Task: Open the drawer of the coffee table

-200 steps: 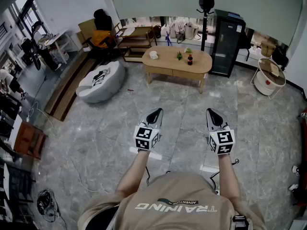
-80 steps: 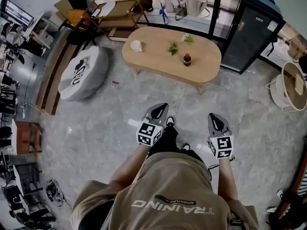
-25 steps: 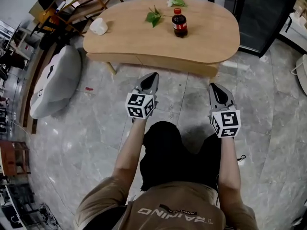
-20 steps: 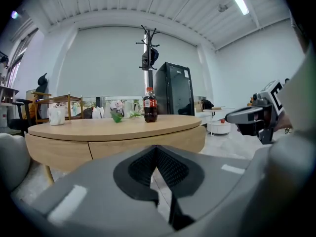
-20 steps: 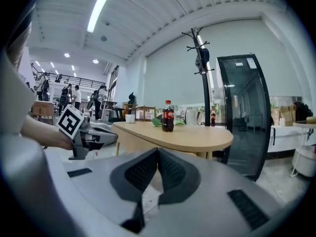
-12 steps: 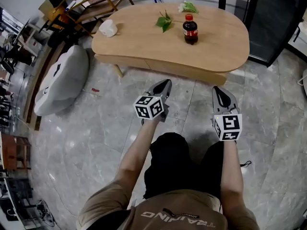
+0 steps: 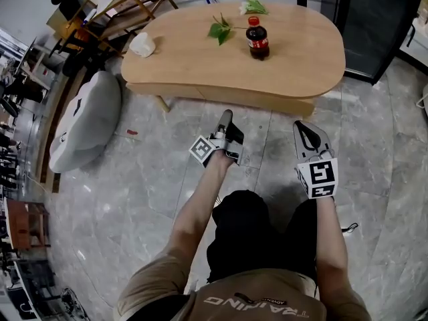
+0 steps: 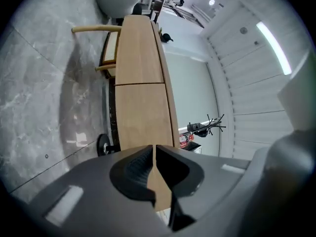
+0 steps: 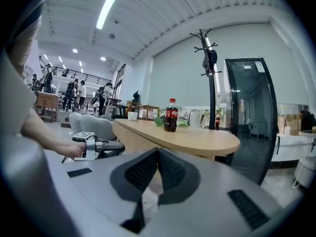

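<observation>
The oval wooden coffee table (image 7: 294, 59) fills the top of the head view, with its front band (image 7: 221, 92) facing me. My left gripper (image 7: 226, 115) is rolled onto its side and points at that band from a short way off, jaws shut and empty. In the left gripper view (image 8: 155, 149) the band runs upright, and a seam sets off a flat drawer front (image 8: 140, 115) straight ahead. My right gripper (image 7: 299, 126) hangs level to the right, also shut on nothing. In the right gripper view (image 9: 158, 154) the table edge (image 9: 197, 137) lies ahead, with the left gripper (image 9: 106, 146) at left.
On the tabletop stand a cola bottle (image 7: 257, 39), green leaves (image 7: 217, 29) and a white cup (image 7: 142, 44). A grey beanbag (image 7: 83, 122) lies on the marble floor to the left. A dark glass cabinet (image 9: 249, 112) and a coat stand (image 9: 210, 58) are behind the table.
The person walked up to the table. In the last second the left gripper rolled onto its side and sank toward the table's front band. The right gripper hardly moved.
</observation>
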The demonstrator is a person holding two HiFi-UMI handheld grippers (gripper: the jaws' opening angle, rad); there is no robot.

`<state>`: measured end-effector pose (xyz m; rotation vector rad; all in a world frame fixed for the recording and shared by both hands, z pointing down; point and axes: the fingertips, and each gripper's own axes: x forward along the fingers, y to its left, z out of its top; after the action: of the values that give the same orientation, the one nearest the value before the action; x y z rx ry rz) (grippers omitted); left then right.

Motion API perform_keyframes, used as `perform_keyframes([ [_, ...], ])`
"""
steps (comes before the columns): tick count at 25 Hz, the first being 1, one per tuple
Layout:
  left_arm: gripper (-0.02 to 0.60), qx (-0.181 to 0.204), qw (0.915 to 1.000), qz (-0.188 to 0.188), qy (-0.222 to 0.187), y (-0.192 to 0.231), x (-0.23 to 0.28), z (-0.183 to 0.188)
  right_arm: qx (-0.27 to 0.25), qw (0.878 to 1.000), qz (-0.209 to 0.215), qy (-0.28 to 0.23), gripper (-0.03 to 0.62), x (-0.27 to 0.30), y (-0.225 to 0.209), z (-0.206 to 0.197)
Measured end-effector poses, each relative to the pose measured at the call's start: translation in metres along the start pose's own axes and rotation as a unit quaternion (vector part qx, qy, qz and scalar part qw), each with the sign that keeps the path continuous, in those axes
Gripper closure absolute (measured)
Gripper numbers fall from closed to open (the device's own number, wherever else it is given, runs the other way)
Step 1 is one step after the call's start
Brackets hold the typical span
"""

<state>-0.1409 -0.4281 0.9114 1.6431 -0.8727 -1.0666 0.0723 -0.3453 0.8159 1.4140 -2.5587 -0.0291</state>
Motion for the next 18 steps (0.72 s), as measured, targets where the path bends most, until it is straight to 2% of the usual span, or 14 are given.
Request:
perform_keyframes([
  [4,0.558,0.000,0.9996,0.027,0.006,0.029,0.002,-0.001,0.003,1.000,0.007,-0.001,0.589,0.006,0.005,0.002],
  [6,0.472,-0.009,0.9995,0.029,0.005,0.046,0.007,0.001,0.009,1.000,0.011,-0.002,0.589,0.010,0.008,0.004],
  [10,0.423,-0.006,0.9998,-0.004,-0.021,0.053,0.021,0.010,0.008,1.000,0.014,0.001,0.589,0.015,0.011,0.003],
  [12,0.379,-0.005,0.9993,-0.014,-0.033,0.057,0.029,0.013,0.006,1.000,0.015,0.005,0.589,0.016,0.012,-0.002],
  [16,0.322,-0.002,0.9986,-0.043,-0.031,0.059,0.042,0.009,0.001,1.000,0.013,0.008,0.589,0.018,0.012,-0.008],
  [18,0.316,-0.008,0.9975,-0.060,-0.037,0.061,0.043,0.010,0.003,1.000,0.011,0.012,0.589,0.019,0.012,-0.011],
])
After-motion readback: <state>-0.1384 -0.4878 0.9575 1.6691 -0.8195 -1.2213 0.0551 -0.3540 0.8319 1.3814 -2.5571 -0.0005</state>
